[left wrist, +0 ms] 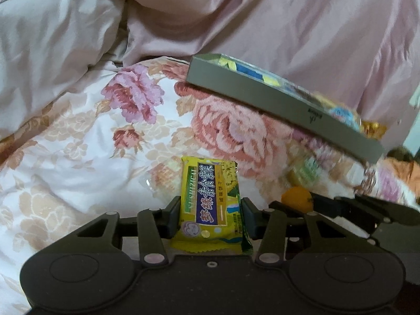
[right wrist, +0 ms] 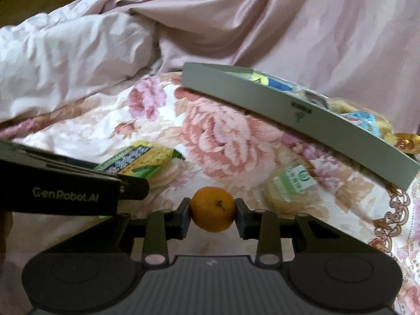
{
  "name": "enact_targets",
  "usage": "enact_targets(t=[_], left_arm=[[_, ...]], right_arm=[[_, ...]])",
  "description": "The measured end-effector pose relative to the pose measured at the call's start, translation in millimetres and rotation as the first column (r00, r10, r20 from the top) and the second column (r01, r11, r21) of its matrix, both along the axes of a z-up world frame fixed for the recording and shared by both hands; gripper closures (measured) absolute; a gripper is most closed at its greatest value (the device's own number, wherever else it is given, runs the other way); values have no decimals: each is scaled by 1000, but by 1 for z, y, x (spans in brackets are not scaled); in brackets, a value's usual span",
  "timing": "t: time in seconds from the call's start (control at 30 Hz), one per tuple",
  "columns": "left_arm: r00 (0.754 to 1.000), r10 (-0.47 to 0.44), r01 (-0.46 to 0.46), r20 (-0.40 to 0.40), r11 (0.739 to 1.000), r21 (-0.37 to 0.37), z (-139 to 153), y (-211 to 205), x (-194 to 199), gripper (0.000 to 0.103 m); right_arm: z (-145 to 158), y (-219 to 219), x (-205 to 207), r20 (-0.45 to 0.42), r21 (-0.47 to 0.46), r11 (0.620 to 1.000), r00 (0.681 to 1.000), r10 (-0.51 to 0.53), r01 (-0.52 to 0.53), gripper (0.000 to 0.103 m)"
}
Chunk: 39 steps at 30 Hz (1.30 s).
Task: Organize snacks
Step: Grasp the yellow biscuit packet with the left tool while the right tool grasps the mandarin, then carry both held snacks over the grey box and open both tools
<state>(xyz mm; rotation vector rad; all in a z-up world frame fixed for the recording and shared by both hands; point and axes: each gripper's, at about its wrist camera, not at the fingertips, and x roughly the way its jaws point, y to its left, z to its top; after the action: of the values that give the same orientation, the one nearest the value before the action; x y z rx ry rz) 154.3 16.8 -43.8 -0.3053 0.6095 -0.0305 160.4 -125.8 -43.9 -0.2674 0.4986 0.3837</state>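
My left gripper (left wrist: 210,214) is shut on a yellow cracker packet (left wrist: 210,204) with a dark blue label, held above the floral bedspread. My right gripper (right wrist: 212,211) is shut on a small orange mandarin (right wrist: 212,208); the mandarin also shows in the left wrist view (left wrist: 296,198) at the right. The packet shows in the right wrist view (right wrist: 141,161) past the left gripper's body. A grey snack box (left wrist: 283,105) holding several wrapped snacks lies ahead to the right, also in the right wrist view (right wrist: 288,120).
A round clear-wrapped cake with a green label (right wrist: 291,186) lies on the bedspread in front of the box, blurred in the left wrist view (left wrist: 304,173). A pink crumpled duvet (left wrist: 236,13) is piled behind. The flowered bedspread (left wrist: 78,157) stretches left.
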Motion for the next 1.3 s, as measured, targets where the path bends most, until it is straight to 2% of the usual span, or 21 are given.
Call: enact_targets(t=[0.3,0.57,0.73,0.93,1.13,1.3], left_arm=[[996,66,-65,54,998,-22,17,-14,0,54],[986,119,-116,116,993,-36,47,-26,15,54],[976,136,-133,170,991,-25,72,-35,39,54],[968,155,-151,196,988,-35,92,-47,77,54],[965,169,-163,201,986,-46,97,-59,119,54],[962,195,-191,189,981,-43,89,-65,151,54]], right_arm=[[26,-25,0,47,83,995,997,-54,50,65],[53,-48,2,154,152,985,982,-108,84,64],[66,-60,21,207,170,982,971,-115,80,64],[71,-74,52,276,161,984,953,-126,83,64],[64,-83,82,278,181,980,951,-135,86,64],[55,-84,97,256,199,976,957,-134,83,64]])
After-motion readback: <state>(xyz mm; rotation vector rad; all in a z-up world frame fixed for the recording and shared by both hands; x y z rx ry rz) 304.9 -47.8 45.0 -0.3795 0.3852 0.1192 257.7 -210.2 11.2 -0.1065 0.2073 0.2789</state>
